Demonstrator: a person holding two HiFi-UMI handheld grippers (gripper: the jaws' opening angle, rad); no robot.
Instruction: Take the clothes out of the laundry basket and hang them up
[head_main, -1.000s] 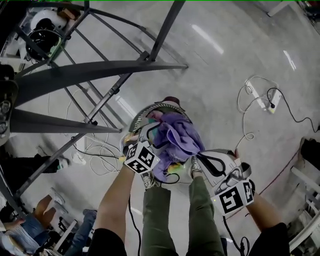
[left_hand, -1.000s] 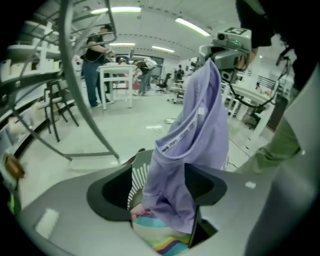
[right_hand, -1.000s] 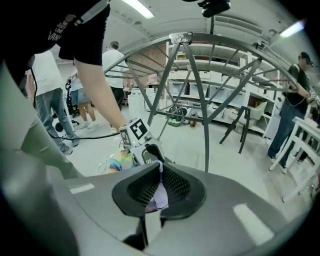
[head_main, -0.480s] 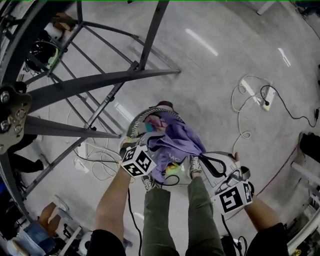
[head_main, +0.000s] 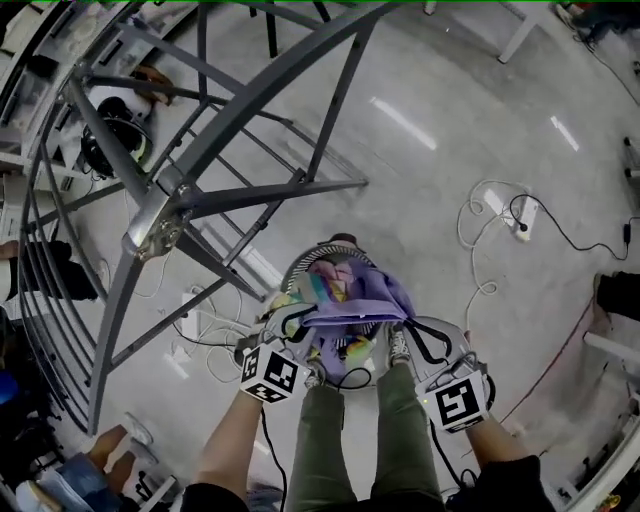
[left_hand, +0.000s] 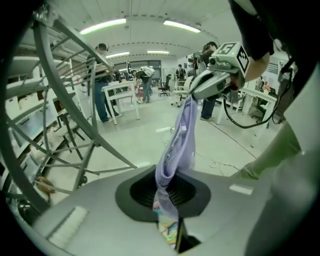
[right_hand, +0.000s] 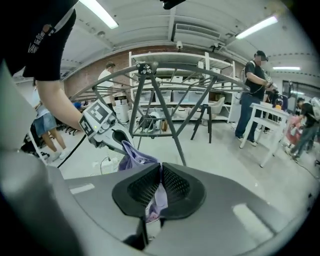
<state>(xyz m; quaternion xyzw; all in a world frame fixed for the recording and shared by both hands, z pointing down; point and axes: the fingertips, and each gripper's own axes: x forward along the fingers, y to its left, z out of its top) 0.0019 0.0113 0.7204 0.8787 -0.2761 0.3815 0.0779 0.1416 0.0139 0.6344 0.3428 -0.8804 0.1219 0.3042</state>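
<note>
A purple garment (head_main: 355, 300) with a colourful print hangs stretched between my two grippers, above the round laundry basket (head_main: 300, 262) that holds more bright clothes. My left gripper (head_main: 297, 322) is closing its jaws, and the pads pinch one edge of the garment (left_hand: 177, 145), which runs down into the left gripper (left_hand: 167, 200). My right gripper (head_main: 418, 332) is shut on the other edge, with purple cloth (right_hand: 137, 160) caught in the right gripper (right_hand: 160, 180). Each gripper view shows the opposite gripper holding the cloth.
A grey metal drying rack (head_main: 200, 190) with curved bars stands to the left and ahead of the basket, also the rack (right_hand: 165, 95) in the right gripper view. A power strip (head_main: 525, 210) and cables lie on the floor at right. People and white tables (left_hand: 125, 95) stand farther off.
My left gripper has gone from open to pinching the garment's edge. The garment has come up out of the basket and is now spread between both grippers. The rack shows larger.
</note>
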